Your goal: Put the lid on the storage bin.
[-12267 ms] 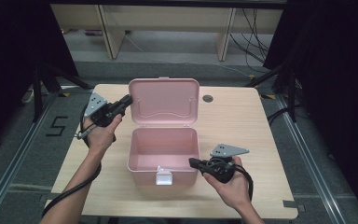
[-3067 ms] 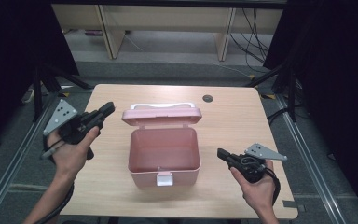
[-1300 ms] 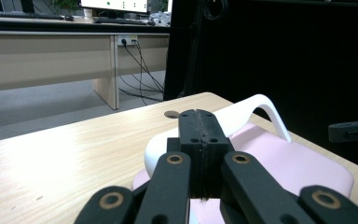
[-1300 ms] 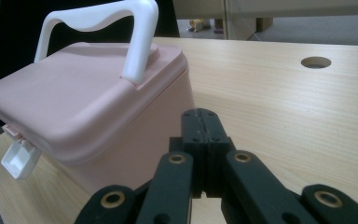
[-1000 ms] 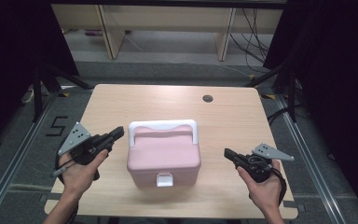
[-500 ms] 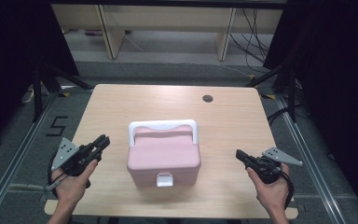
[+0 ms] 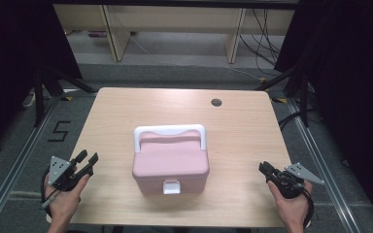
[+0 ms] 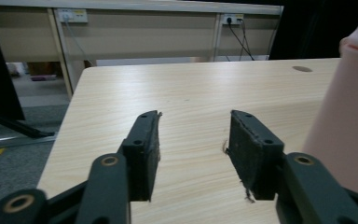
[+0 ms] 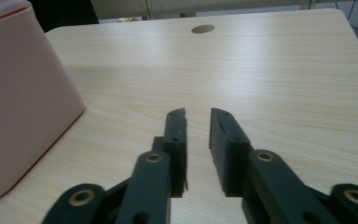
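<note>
The table (image 7: 126, 121) is a rounded-corner slab of pale, straight-grained wood laminate with a matt finish, and a small dark round cable hole (image 7: 216, 102) sits near its far right edge. It stands on grey carpet tile; a "5" is marked in dark tape on the floor at the left, and metal rails run along both sides of the floor. Black curtains hang at left and right. Beyond the far edge stands pale wooden furniture with cables trailing beneath it, and the left gripper view shows wall sockets behind it.

The pink box (image 7: 171, 162) sits just nearer than the middle of the table, lid down. It is smooth, slightly glossy plastic with rounded corners and walls that taper downward. A white handle lies flat across the far part of its lid, and a small white latch hangs at the centre of its near face; whether the latch is fastened is hard to make out from above.

The left gripper (image 7: 86, 160) is held low at the table's near left edge, well apart from the box. Its jaws have just been opening and now stand wide, with nothing between the worn, fraying black pads (image 8: 148, 154). The right gripper (image 7: 266, 168) is held near the near right corner, also clear of the box. Its jaws have just been parting too and show a narrow gap over bare wood. Each gripper carries a grey three-cornered plate.
</note>
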Motion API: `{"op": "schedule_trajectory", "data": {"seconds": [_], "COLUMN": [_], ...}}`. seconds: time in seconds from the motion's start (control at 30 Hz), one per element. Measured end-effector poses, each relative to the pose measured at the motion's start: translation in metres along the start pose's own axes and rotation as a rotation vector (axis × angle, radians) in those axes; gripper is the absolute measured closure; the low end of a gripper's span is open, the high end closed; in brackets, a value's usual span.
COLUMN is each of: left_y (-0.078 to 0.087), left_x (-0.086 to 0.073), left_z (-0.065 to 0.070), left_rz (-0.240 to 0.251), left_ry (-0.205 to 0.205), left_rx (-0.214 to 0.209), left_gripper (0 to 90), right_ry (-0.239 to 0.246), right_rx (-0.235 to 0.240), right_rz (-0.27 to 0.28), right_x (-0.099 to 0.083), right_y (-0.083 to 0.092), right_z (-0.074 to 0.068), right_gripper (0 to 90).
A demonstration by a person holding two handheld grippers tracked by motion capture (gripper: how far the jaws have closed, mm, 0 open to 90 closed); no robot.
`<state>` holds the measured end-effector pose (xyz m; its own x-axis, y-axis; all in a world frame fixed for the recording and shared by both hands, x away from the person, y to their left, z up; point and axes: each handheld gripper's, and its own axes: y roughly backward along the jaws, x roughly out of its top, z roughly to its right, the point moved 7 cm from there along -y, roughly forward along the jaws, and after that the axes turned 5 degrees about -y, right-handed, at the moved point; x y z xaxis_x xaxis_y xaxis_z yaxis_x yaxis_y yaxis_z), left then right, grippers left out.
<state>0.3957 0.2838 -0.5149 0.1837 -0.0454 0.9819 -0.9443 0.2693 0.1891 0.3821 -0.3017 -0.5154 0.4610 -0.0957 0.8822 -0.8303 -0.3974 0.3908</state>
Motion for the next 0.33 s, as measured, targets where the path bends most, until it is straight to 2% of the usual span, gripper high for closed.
{"op": "schedule_trajectory", "data": {"seconds": [0.03,0.07,0.1,0.13,0.17,0.23,0.27,0.33], "left_y": [0.0,0.001,0.001,0.001,0.001,0.0,0.0,0.001], "left_x": [-0.003,-0.004,-0.005,-0.007,-0.009,-0.013,-0.014,-0.015], "left_z": [-0.002,-0.002,-0.002,-0.002,-0.001,0.002,0.003,0.004], "left_rz": [-0.003,0.006,0.013,0.026,0.026,0.028,0.028,0.018], "left_ry": [0.0,0.001,0.004,0.009,0.009,0.012,0.002,-0.003], "left_rx": [0.012,0.018,0.032,0.038,0.039,0.052,0.043,0.055], "left_gripper": [49.2,46.6,44.7,41.6,39.4,36.2,35.8,35.1], "right_ry": [0.02,0.0,-0.012,-0.002,-0.023,-0.038,-0.044,-0.048], "right_rx": [-0.016,-0.027,-0.023,-0.027,-0.012,-0.028,-0.024,-0.035], "right_rz": [0.018,0.003,0.023,0.039,0.058,0.096,0.106,0.116], "right_x": [0.0,-0.002,-0.002,-0.002,-0.002,-0.003,-0.004,-0.009], "right_y": [-0.001,0.001,0.0,0.0,0.0,0.001,0.002,0.003], "right_z": [0.003,0.004,0.004,0.005,0.004,0.004,0.004,0.004], "right_gripper": [73.5,70.7,68.0,64.5,62.0,57.5,55.8,53.4]}}
